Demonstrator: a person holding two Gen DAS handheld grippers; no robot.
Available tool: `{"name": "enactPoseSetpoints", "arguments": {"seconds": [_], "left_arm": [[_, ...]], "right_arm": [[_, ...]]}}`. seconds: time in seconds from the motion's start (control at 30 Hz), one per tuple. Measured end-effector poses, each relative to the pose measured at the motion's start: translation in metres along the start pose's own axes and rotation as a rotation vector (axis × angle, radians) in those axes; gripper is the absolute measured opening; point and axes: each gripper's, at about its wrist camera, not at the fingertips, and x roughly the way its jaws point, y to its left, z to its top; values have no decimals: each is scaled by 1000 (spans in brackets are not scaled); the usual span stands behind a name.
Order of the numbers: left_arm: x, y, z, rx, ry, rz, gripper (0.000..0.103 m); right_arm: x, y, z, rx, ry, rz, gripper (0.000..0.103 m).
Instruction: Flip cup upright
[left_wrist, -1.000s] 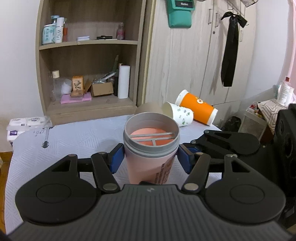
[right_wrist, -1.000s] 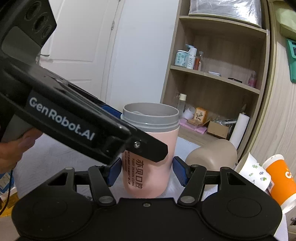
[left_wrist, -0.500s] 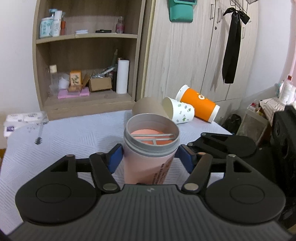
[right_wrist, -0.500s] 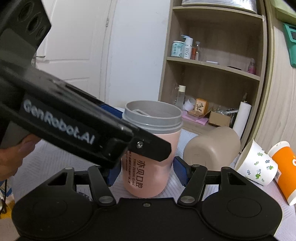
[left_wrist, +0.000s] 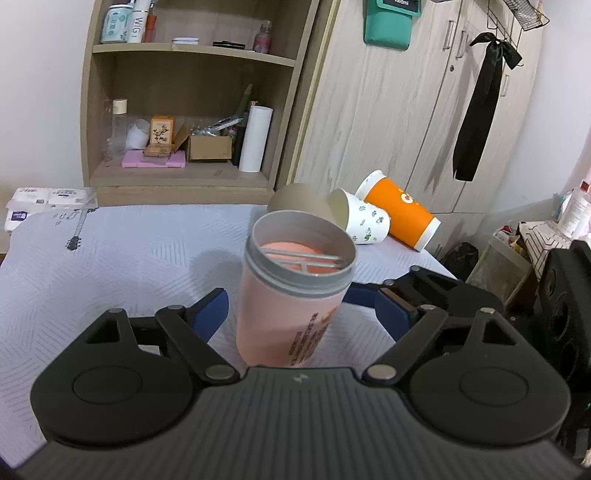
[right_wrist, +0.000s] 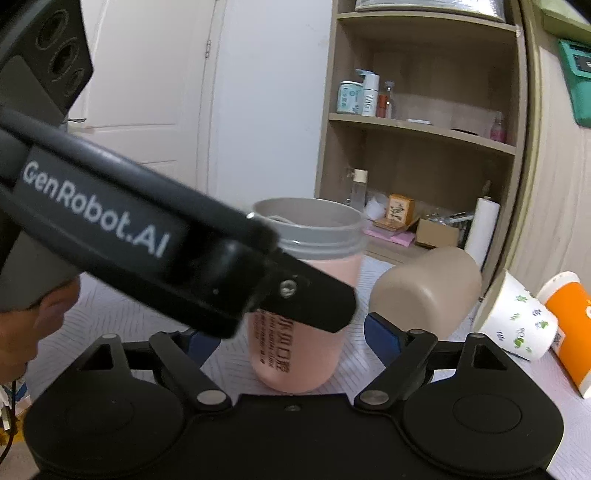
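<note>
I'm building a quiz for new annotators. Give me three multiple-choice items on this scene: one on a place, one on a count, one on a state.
1. Where does the leaf-print cup lie?
A) between the tan cup and the orange cup
B) on the shelf
C) on the floor

2. How many cups lie on their sides?
A) one
B) three
C) five

3. How does the pink cup stand?
A) mouth down
B) on its side
C) upright, mouth up

Answers:
1 A, both views show it between those two.
2 B, the tan, leaf-print and orange cups are all tipped over.
3 C, its grey rim opens upward.
</note>
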Motion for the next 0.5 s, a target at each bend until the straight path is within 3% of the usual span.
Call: {"name": "enactPoseSetpoints", "arguments": {"seconds": [0.23, 0.5], "left_arm": [[-30, 4, -5, -41, -37, 87, 89], [-85, 8, -15, -97, -94, 174, 90]], "right_arm": [[-19, -1, -3, 47, 5, -41, 88], [-67, 21, -6, 18, -42, -161, 89]]}}
